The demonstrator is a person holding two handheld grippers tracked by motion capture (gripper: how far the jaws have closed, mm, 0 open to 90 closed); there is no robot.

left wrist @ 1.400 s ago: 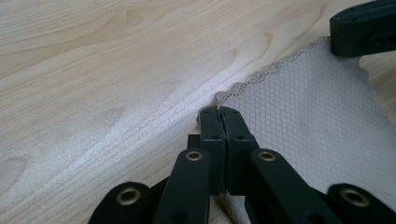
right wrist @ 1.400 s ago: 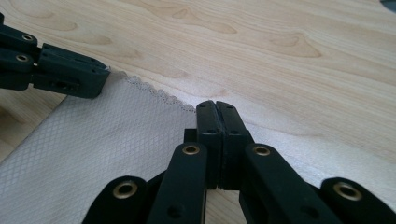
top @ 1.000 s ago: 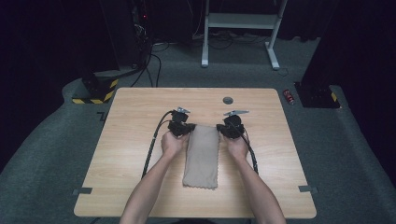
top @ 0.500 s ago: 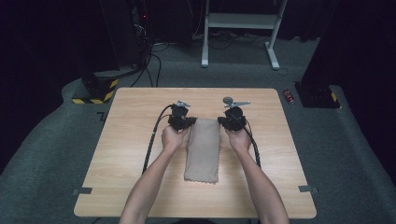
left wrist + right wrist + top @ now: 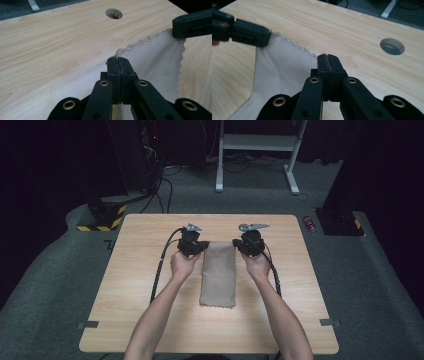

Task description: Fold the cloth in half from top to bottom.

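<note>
Both grippers, left (image 5: pixel 194 246) and right (image 5: pixel 248 245), now sit farther up the table, cloth's far edge lifted.
Cloth (image 5: pixel 218 272): centre of pale wood table (image 5: pixel 130 310), each far corner clamped in fully closed jaws (near end flat). Risk: uneven lift slips a corner. Grey carpet, dark room, cables.
</note>
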